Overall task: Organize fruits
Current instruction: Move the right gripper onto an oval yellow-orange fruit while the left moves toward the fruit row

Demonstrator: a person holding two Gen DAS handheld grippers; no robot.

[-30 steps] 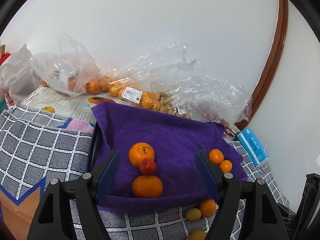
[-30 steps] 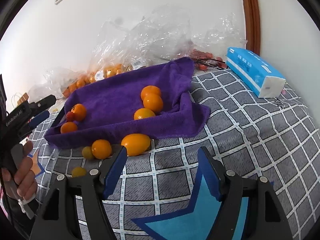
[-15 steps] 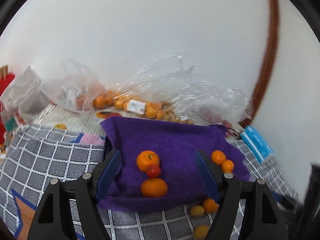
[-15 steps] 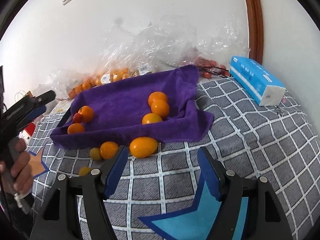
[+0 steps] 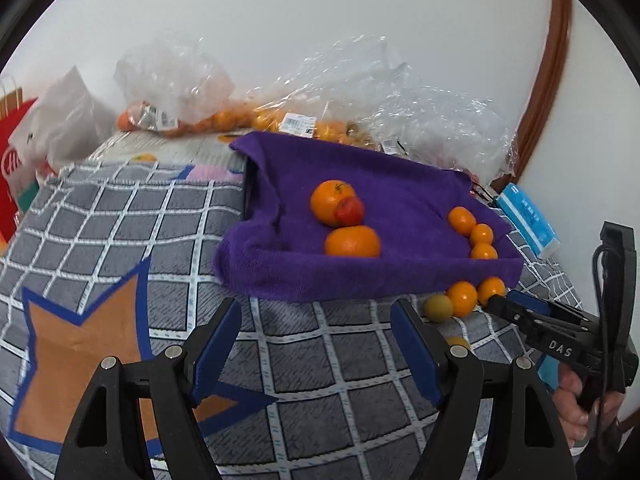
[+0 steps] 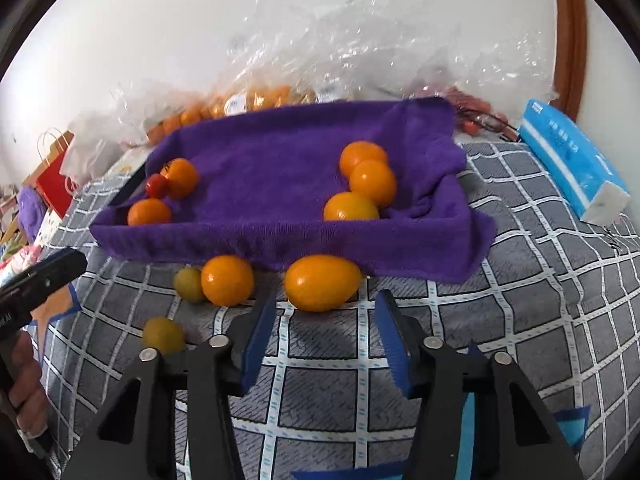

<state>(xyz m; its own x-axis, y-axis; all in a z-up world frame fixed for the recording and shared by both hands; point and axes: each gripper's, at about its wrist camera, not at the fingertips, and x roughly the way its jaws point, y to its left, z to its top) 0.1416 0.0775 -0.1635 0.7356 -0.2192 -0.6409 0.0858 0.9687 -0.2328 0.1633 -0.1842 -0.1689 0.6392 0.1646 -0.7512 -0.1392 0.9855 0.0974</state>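
A purple towel-lined tray (image 6: 280, 236) (image 5: 360, 272) holds two oranges (image 5: 332, 202) and a red tomato (image 5: 349, 210) at its left, and three small oranges (image 6: 370, 180) at its right. On the checked cloth in front lie a large oval orange fruit (image 6: 323, 282), a round orange (image 6: 227, 280) and two small yellow-green fruits (image 6: 188, 283). My right gripper (image 6: 325, 320) is open, its fingers just short of the oval fruit. My left gripper (image 5: 316, 344) is open and empty, back from the tray's front edge.
Clear plastic bags (image 5: 360, 92) with oranges lie behind the tray against the white wall. A blue tissue pack (image 6: 572, 164) lies at the right. A red paper bag (image 5: 12, 184) stands at the far left. The grey checked cloth (image 5: 100, 220) covers the surface.
My left gripper has pulled back from the tray and turned left. My right gripper has moved forward and closer to the oval fruit in front of the tray.
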